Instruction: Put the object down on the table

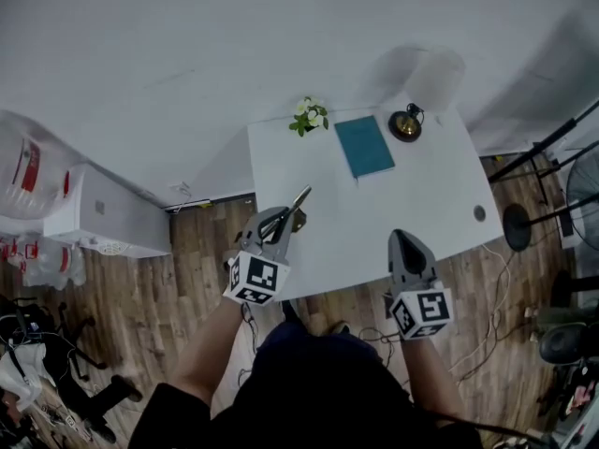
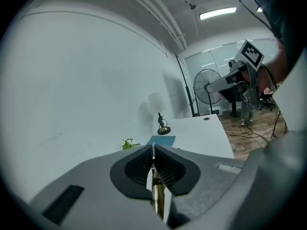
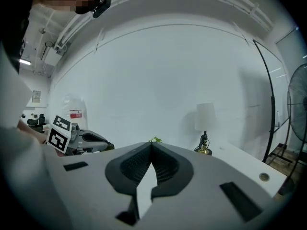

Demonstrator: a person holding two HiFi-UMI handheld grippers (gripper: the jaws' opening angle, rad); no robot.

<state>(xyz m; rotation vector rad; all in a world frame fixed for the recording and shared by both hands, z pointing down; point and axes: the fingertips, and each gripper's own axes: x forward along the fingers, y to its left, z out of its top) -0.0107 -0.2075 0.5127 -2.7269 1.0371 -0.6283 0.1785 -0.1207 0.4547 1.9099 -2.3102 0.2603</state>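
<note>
My left gripper (image 1: 279, 224) is shut on a thin metal tool (image 1: 298, 201) with a brass-coloured part. The tool sticks out past the jaws above the near left edge of the white table (image 1: 421, 195). In the left gripper view the tool (image 2: 153, 163) stands edge-on between the closed jaws of the left gripper (image 2: 153, 147). My right gripper (image 1: 404, 241) hovers over the table's near edge, shut with nothing in it. In the right gripper view the jaws of the right gripper (image 3: 151, 145) meet at the tip.
At the table's far side lie a teal book (image 1: 364, 146), a small brass lamp (image 1: 406, 123) and a little flowering plant (image 1: 309, 116). A fan (image 1: 585, 185) and a stand base (image 1: 516, 226) are at the right. Water bottles (image 1: 23, 171) and a white unit (image 1: 103, 215) are at the left.
</note>
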